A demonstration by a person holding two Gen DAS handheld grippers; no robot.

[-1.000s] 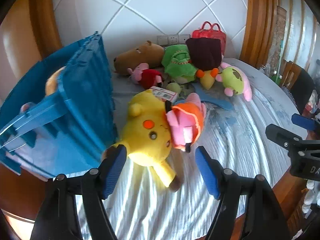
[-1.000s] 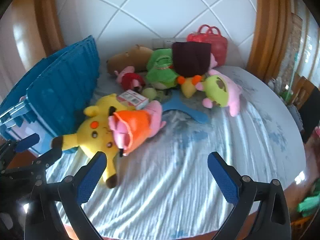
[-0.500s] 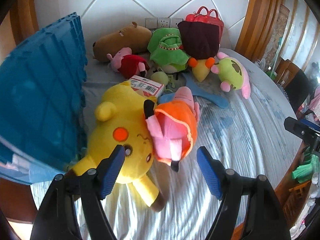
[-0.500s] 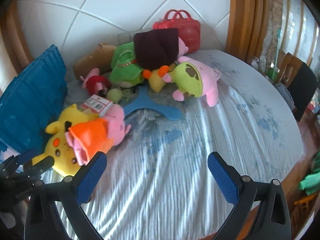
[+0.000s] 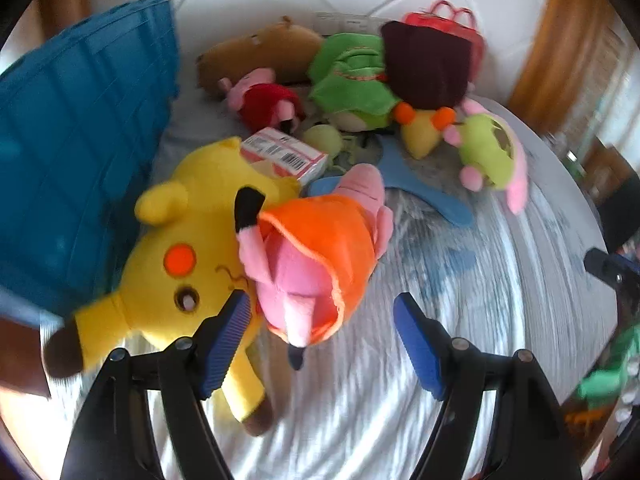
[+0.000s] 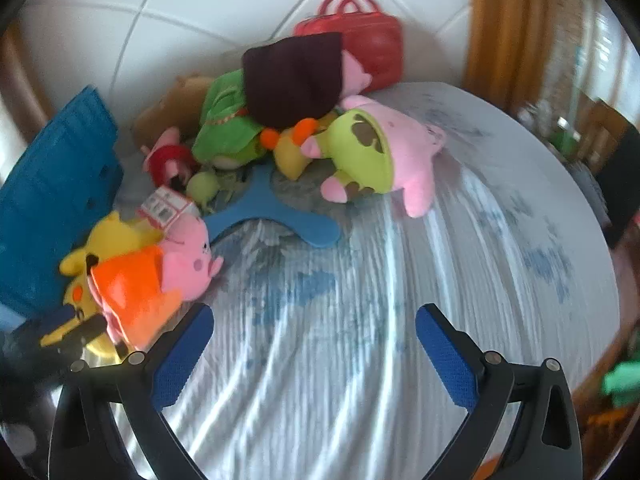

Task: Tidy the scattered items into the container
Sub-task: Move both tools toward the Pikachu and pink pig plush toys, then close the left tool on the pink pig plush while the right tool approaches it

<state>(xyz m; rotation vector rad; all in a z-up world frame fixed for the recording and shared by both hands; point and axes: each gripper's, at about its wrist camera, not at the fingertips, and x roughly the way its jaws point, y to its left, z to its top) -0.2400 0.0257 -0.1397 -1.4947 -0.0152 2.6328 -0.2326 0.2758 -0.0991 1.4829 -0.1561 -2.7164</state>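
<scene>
Gaping left gripper fingers straddle orange-dressed pink plush, no squeeze | right gripper fingers wide, empty

Both wrist cams look steeply down over the cloth-covered table. Left one sits close over the yellow plush, blue crate at 9 o'clock. Right one hangs further back; both share the toy pile around 12.

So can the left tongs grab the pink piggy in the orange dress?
Probably yes. The left tongs stand open right over the pink piggy, nothing lies on top, though the yellow plush presses against its side.
</scene>
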